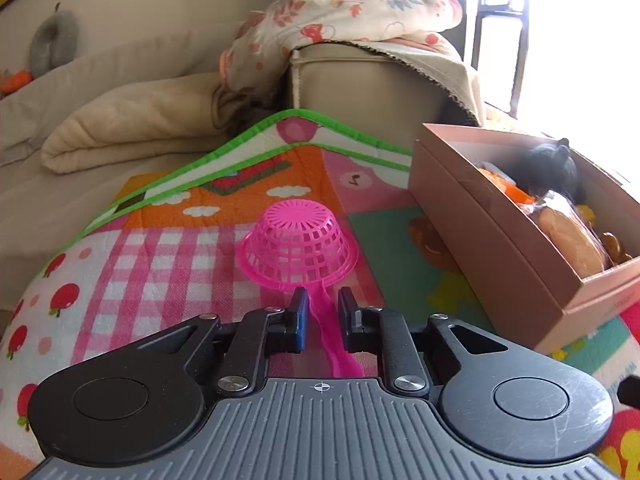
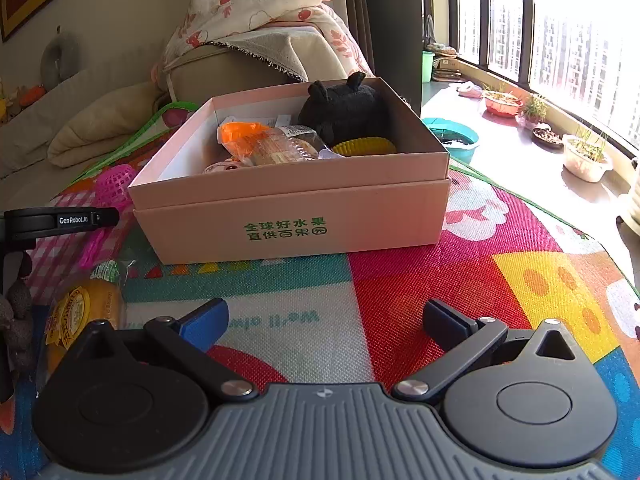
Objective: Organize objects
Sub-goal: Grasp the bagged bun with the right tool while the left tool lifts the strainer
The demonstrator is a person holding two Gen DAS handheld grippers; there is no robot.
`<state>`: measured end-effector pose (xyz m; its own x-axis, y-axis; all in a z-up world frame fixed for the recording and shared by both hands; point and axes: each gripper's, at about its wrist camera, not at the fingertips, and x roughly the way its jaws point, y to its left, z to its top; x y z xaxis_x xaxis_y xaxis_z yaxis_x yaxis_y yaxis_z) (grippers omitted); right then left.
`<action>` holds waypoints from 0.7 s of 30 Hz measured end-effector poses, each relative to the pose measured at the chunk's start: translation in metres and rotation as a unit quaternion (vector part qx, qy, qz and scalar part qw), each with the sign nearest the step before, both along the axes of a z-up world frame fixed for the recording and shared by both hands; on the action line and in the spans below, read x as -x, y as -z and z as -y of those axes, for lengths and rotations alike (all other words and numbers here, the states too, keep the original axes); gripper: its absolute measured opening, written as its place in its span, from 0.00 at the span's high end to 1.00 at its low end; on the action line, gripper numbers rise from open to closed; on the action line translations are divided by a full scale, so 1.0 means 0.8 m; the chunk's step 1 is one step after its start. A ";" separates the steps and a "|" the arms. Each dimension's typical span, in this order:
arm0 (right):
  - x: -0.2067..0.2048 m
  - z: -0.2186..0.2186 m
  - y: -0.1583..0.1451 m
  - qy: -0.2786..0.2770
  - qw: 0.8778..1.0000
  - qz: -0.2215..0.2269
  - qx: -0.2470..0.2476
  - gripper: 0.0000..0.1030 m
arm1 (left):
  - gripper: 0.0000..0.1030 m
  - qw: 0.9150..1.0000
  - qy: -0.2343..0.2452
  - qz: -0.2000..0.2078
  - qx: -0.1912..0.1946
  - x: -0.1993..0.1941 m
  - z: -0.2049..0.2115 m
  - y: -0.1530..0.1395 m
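Observation:
A pink plastic strainer [image 1: 296,240] lies bowl-down on the colourful play mat [image 1: 160,248]; its handle runs back between my left gripper's fingers. My left gripper [image 1: 323,300] is narrowed around the handle with small gaps on both sides. The strainer also shows in the right wrist view [image 2: 114,186]. A pink cardboard box [image 2: 292,204] holds a black plush toy [image 2: 344,110], wrapped snacks [image 2: 272,146] and a yellow cup [image 2: 364,146]. My right gripper [image 2: 326,322] is wide open and empty, in front of the box. The box also shows at the right of the left wrist view [image 1: 500,232].
A wrapped yellow bun [image 2: 84,312] lies on the mat left of my right gripper. The left gripper's body [image 2: 60,220] shows at the right view's left edge. A beige sofa with blankets [image 1: 132,120] lies behind. A windowsill with plant pots [image 2: 584,156] is at the right.

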<state>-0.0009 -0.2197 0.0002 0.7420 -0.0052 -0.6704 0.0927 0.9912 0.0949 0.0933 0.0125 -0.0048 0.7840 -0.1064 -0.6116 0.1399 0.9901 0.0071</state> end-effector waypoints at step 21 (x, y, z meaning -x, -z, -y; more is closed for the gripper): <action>0.015 -0.102 -0.036 -0.207 0.978 0.004 -0.011 0.00 | 0.83 0.997 0.071 -0.006 0.017 0.153 -0.067 -0.002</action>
